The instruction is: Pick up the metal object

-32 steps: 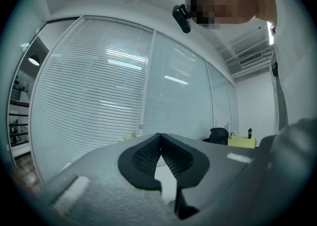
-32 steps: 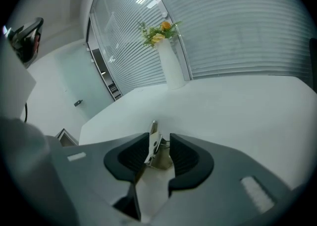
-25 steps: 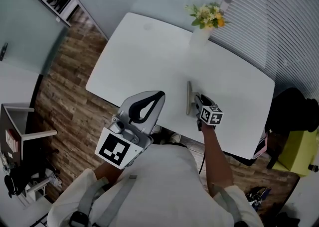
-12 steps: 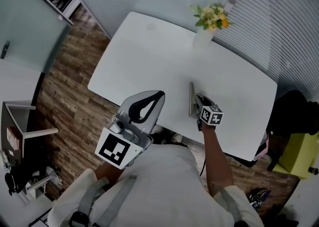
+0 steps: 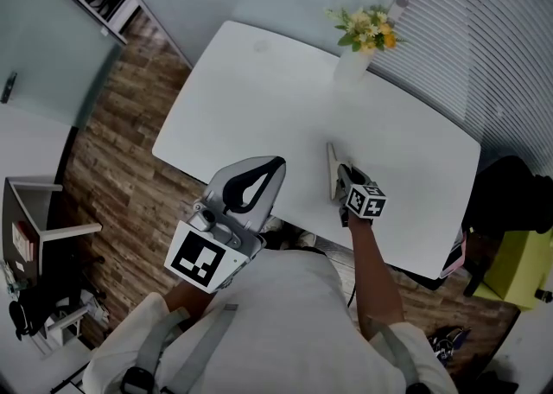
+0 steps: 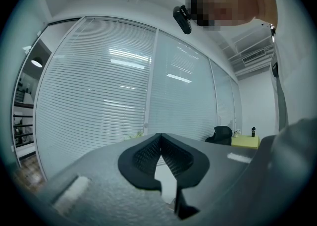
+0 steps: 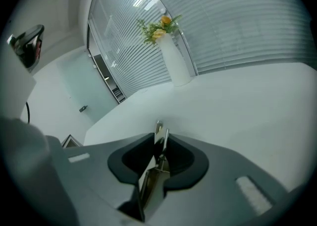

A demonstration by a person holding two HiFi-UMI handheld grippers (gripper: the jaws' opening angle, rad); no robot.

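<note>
**Right tool, state.** The right gripper (image 7: 159, 143) points forward and down at the white rectangular table (image 5: 259, 98). Its jaws have just been closing. The slim, shiny silver metal object (image 7: 152, 183) stands on edge in the slot between the two dark pads. The pads appear to bear on both of its flat faces, though the wide-angle view leaves the exact contact line uncertain.

**Left tool, state.** The left gripper (image 5: 278, 163) is held level at the near table edge. Its jaws are together and nothing is between them. It is well apart from the metal object and takes no part in the grip.

**Governing relation.**
- The metal object lies inside the right gripper's jaw slot, not beside it.
- Its long axis runs along the line the right gripper points, from deep between the pads to a short way past the fingertips.
- In the head view its free end projects ahead of the tips, toward the white vase of yellow flowers (image 5: 350, 68), which stands well clear beyond them.
- The right hand is the nearer hand.

**Judgement for the coming move.** Because the object's axis matches the jaw axis, the lift should go straight up. Any roll of the wrist risks levering the thin strip out between the pads.
</note>
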